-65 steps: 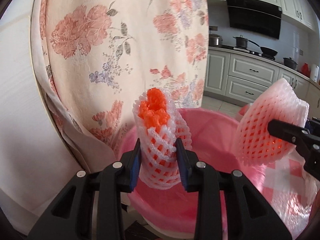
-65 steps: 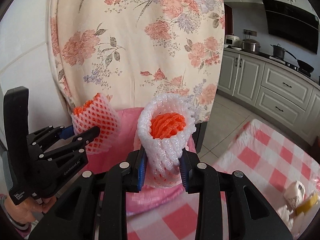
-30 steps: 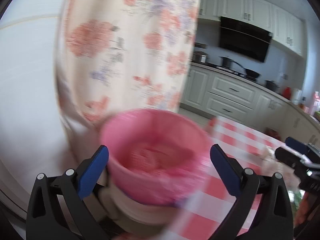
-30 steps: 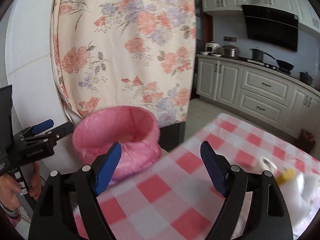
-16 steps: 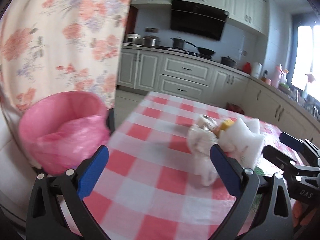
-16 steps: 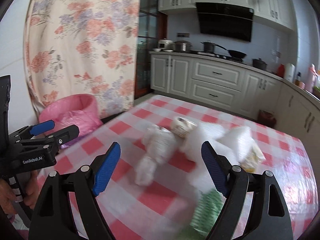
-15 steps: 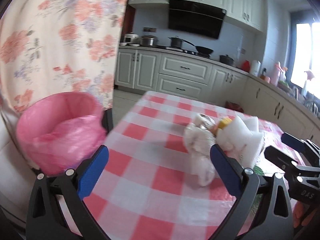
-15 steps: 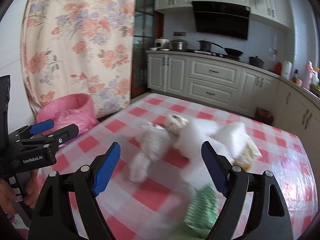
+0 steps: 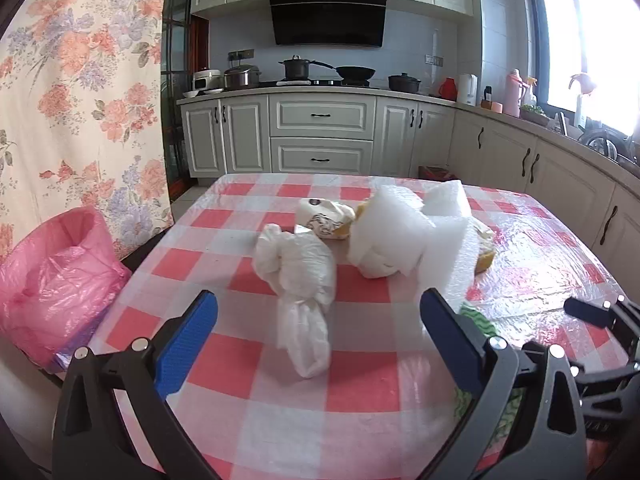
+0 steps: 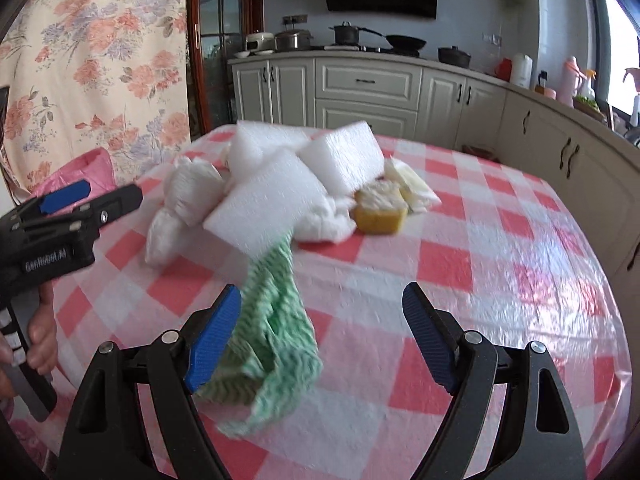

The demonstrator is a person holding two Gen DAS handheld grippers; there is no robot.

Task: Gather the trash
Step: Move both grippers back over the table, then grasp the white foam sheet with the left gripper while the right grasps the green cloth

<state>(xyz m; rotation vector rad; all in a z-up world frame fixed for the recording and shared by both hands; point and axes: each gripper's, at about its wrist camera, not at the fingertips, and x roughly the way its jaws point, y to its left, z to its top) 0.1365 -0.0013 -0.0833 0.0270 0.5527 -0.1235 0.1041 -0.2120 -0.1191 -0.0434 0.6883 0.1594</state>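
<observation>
Left claw [image 9: 318,330]: held wide open and empty, above the checked tabletop [image 9: 360,380], with a knotted white plastic bag [image 9: 298,280] seen between its pads.
Right claw [image 10: 322,338]: spread wide, nothing gripped; a green wavy cloth [image 10: 276,332] lies just beside its left pad.
Trash: white foam blocks [image 10: 280,184] and a yellow sponge [image 10: 378,214] are piled mid-tabletop.
Bin: a pink-lined bin [image 9: 52,276] is seen off the tabletop's left edge.

The left gripper [image 10: 86,196] body, seen from the right wrist, carries blurred lettering reading roughly "GenRobot.AI".
</observation>
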